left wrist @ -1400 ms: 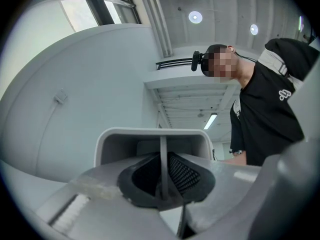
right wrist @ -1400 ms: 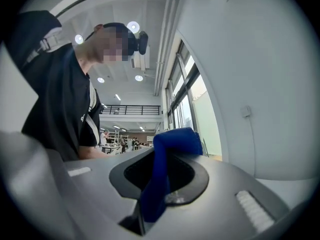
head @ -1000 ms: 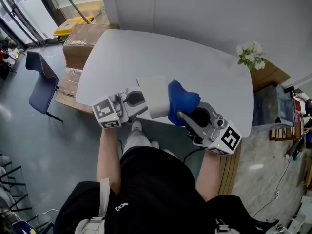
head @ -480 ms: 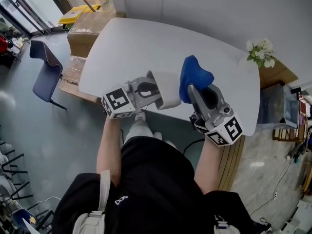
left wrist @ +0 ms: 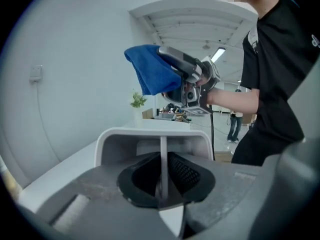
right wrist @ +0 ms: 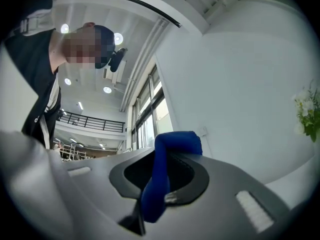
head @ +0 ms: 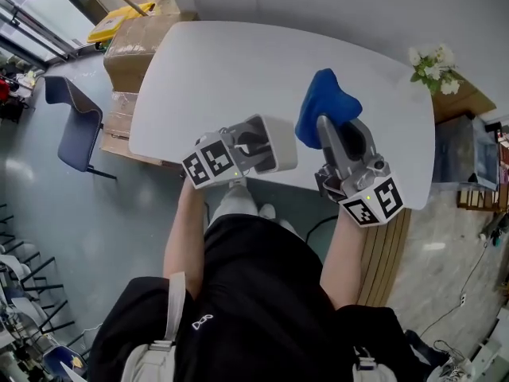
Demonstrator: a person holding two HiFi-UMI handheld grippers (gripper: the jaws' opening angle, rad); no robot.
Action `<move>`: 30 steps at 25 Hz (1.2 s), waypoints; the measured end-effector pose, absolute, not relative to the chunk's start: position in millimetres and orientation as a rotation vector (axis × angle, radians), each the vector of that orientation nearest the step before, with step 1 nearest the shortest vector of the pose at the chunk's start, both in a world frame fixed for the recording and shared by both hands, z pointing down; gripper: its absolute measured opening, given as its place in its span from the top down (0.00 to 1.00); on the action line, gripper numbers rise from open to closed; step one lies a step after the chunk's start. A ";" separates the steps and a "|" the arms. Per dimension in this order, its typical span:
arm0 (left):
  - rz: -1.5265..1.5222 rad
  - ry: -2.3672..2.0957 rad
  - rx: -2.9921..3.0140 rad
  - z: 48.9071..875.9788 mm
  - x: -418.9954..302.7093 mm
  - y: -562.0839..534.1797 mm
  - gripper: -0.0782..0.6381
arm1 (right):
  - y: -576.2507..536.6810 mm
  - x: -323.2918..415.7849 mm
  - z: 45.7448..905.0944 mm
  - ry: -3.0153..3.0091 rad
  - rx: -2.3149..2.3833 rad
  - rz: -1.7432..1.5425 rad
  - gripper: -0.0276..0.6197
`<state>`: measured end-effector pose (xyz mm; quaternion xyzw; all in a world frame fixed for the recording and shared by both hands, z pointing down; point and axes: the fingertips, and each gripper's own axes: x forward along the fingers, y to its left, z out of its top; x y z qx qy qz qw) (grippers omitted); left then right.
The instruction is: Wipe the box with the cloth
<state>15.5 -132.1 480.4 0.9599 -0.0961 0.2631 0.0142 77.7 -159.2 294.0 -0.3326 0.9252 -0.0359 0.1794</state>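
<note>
head view: left hand-held gripper gripping white box at near edge of tabletop. its jaws are standing partly closed, pinching box's thin wall between them. right hand-held gripper is clamping blue cloth, its jaws closing tight on fold, cloth bunching past jaw tips. cloth is sitting just right of box, apart from it, not touching.

White table, rounded corners. Blue chair on floor at left, nr cardboard carton. White flowers at table's right edge.
</note>
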 end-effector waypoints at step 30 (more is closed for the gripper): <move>1.873 0.027 2.552 643.2 -15.3 -177.3 0.82 | -249.0 57.1 326.2 2.614 -1.183 -0.177 0.87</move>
